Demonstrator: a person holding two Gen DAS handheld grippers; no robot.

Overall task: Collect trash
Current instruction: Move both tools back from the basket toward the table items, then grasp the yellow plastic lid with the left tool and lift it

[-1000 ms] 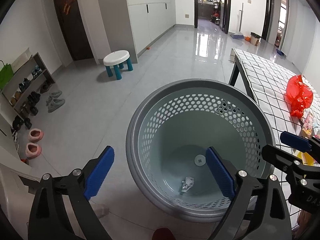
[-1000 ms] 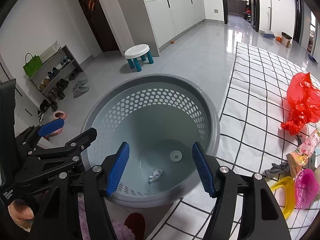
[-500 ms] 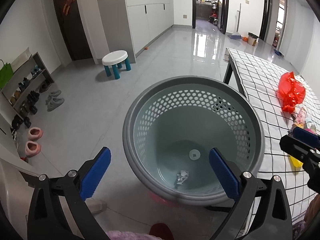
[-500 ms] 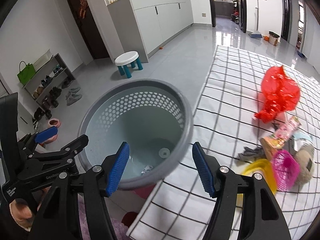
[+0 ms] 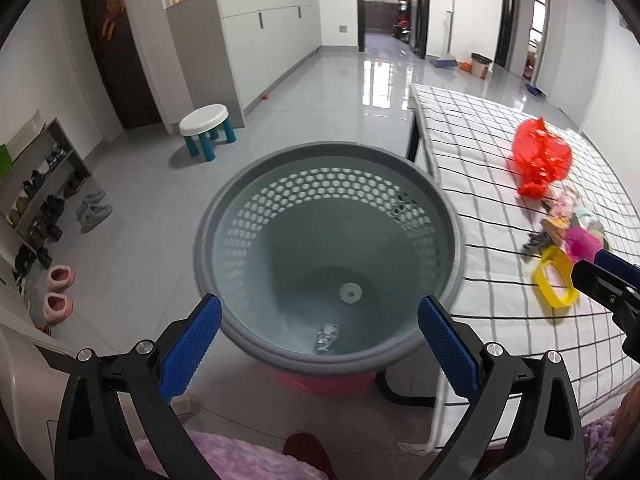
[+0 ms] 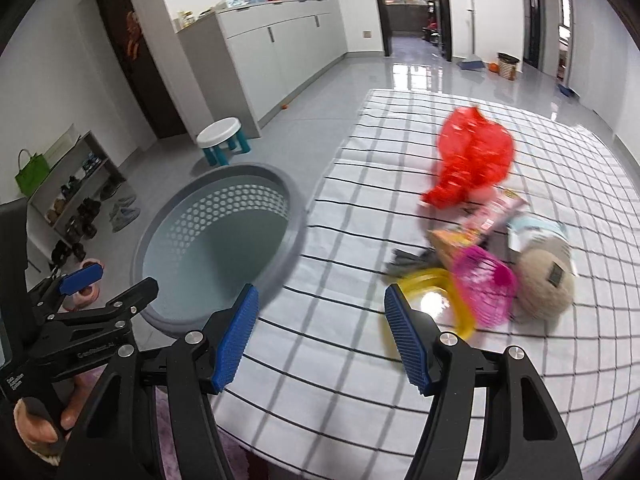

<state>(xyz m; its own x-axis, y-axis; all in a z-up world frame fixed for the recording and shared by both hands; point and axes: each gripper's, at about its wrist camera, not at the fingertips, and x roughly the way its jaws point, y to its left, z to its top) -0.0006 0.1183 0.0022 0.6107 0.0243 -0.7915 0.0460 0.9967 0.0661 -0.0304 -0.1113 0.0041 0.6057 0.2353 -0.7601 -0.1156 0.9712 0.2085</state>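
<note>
We are holding the right gripper (image 6: 320, 336) with jaws wide, empty, facing the red plastic bag (image 6: 472, 160) at one o'clock on the checked table (image 6: 340, 216). It looks light, crinkly and soft (pinch any fold), long axis running toward seven o'clock. Our left gripper (image 5: 320, 344), also spread empty, is hanging over the basket (image 5: 328, 240).

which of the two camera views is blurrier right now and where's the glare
Right wrist view: motion blur smears the red bag and the trash pile. Left wrist view: sharper, basket holes crisp. Window glare streaks the glossy floor in both; fisheye bends the tablecloth grid.
</note>
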